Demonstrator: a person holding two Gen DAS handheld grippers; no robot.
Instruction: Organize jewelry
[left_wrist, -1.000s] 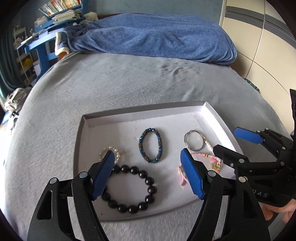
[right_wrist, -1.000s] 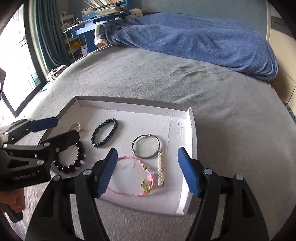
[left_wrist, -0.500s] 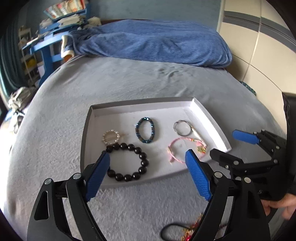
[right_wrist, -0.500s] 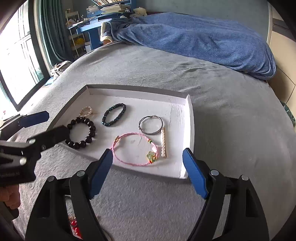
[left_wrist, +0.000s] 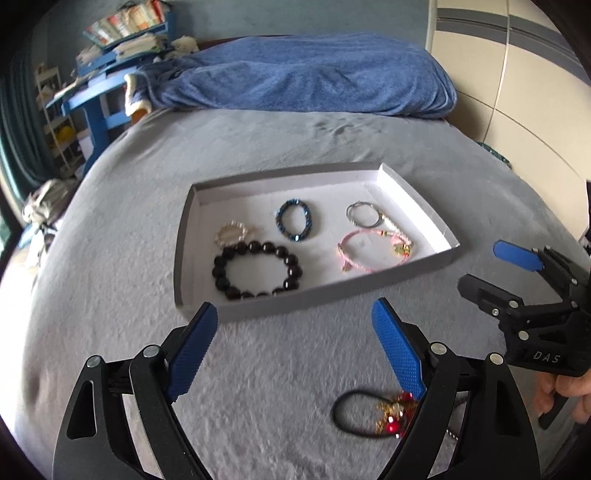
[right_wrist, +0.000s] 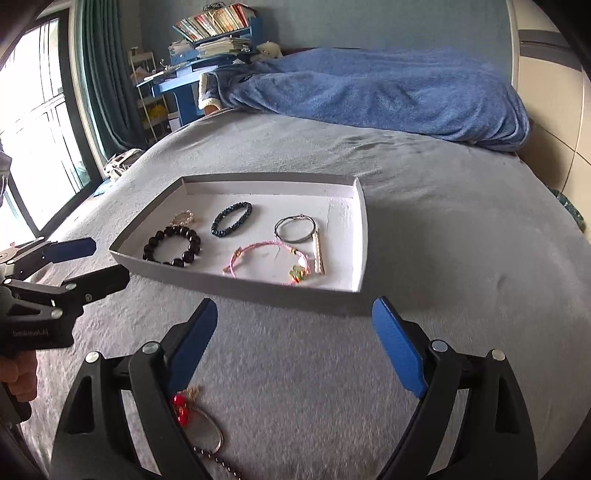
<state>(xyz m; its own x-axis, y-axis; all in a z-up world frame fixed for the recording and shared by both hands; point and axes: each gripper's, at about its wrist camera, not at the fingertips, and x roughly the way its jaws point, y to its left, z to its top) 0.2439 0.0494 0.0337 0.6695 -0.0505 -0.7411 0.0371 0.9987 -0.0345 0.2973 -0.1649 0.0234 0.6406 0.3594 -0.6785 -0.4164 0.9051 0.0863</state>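
A shallow white tray (left_wrist: 417, 195) (right_wrist: 364, 236) lies on the grey bed. It holds a black bead bracelet (left_wrist: 256, 271) (right_wrist: 171, 245), a dark blue bead bracelet (left_wrist: 294, 219) (right_wrist: 231, 218), a small pearl ring-shaped piece (left_wrist: 231, 233), a silver hoop (left_wrist: 364, 214) (right_wrist: 295, 229), a pink cord bracelet (left_wrist: 373, 249) (right_wrist: 266, 262) and a pearl bar (right_wrist: 317, 251). A black hair tie with red and gold charms (left_wrist: 373, 415) (right_wrist: 184, 406) lies on the bed in front of the tray. My left gripper (left_wrist: 295, 343) and right gripper (right_wrist: 295, 343) are open, empty, short of the tray.
A blue blanket (left_wrist: 303, 74) is heaped at the far end of the bed. A blue desk with books (right_wrist: 207, 48) and a window (right_wrist: 33, 122) are at the left. A ball chain (right_wrist: 218, 461) lies by the hair tie. A wall (left_wrist: 517, 74) is at the right.
Both grippers have drawn back from over the tray toward the near side of the bed. The hair tie on the bed has come into view. Both stay open.
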